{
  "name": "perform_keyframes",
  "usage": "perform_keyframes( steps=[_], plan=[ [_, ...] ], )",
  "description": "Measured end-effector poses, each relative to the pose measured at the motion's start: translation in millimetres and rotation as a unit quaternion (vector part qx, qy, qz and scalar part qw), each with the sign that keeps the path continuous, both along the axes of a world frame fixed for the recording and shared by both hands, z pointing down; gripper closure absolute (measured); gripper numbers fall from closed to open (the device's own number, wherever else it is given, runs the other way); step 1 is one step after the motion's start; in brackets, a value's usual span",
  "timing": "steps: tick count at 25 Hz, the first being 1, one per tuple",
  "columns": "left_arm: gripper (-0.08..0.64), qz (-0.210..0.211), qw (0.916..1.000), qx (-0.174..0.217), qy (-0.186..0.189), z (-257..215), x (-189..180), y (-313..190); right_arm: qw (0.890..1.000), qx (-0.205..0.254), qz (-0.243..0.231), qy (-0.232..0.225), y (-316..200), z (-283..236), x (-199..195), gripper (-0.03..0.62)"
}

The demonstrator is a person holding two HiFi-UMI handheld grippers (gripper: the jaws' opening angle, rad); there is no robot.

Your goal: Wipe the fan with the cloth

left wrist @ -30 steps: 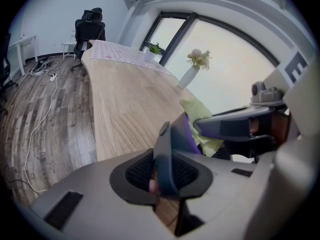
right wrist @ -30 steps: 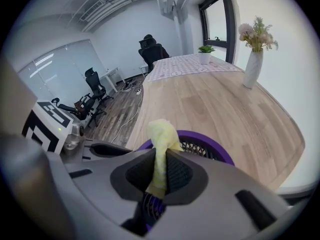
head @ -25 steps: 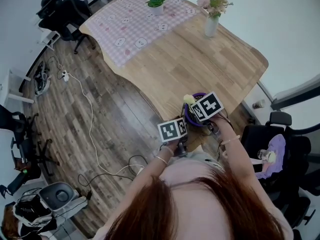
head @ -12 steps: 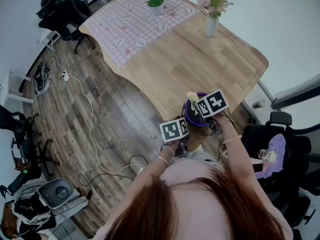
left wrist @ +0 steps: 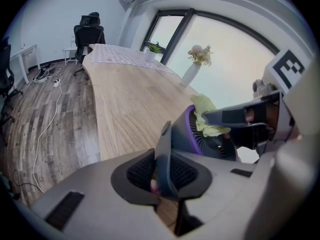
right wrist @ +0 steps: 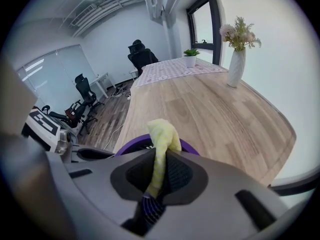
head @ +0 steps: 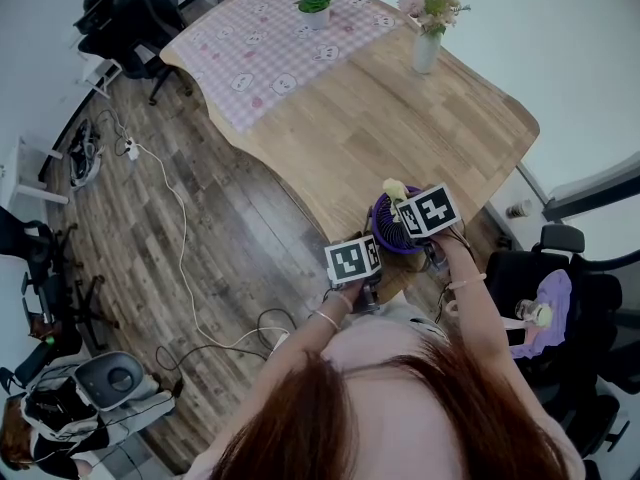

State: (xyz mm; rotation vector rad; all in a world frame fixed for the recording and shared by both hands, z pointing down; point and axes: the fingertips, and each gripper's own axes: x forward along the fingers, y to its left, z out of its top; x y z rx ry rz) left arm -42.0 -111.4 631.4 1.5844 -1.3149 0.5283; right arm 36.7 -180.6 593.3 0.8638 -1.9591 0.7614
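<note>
A purple fan stands at the near edge of the wooden table, its grille facing up. My left gripper is at the fan's near left side. In the left gripper view its jaws are closing and clamp a dark flat part of the fan, with the purple rim just beyond. My right gripper is shut on a yellow cloth and holds it over the grille. The cloth sticks out between its pads above the purple fan rim. The cloth also shows in the left gripper view.
A white vase of flowers and a small potted plant stand at the table's far end on and beside a pink checked cloth. Office chairs stand beyond, another chair at right. A white cable trails over the floor.
My right gripper has carried the yellow cloth a little to the right and farther across the fan's grille. The left gripper has stayed at the fan's near side.
</note>
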Motion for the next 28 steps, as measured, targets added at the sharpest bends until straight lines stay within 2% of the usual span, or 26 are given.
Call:
perform_keyframes(
  steps=[4, 9, 16, 23, 28],
  plan=[
    [0.492, 0.000, 1.0000, 0.000, 0.000, 0, 1, 2, 1.000, 0.007, -0.008, 0.011, 2, -2, 4, 0.549],
    [0.492, -0.002, 1.0000, 0.000, -0.004, 0, 0, 0, 0.997, 0.036, -0.048, 0.042, 1, -1, 7, 0.549],
    [0.492, -0.001, 1.0000, -0.001, -0.008, 0, 0, 0, 0.996, 0.049, -0.067, 0.041, 2, -2, 11, 0.549],
    [0.492, -0.005, 1.0000, 0.001, -0.008, 1, -1, -2, 0.989, 0.066, -0.116, 0.058, 4, 4, 20, 0.549],
    [0.491, -0.012, 0.9999, -0.002, 0.003, 2, 0, -1, 0.986, 0.074, -0.128, 0.075, 7, 3, 25, 0.549]
  ],
)
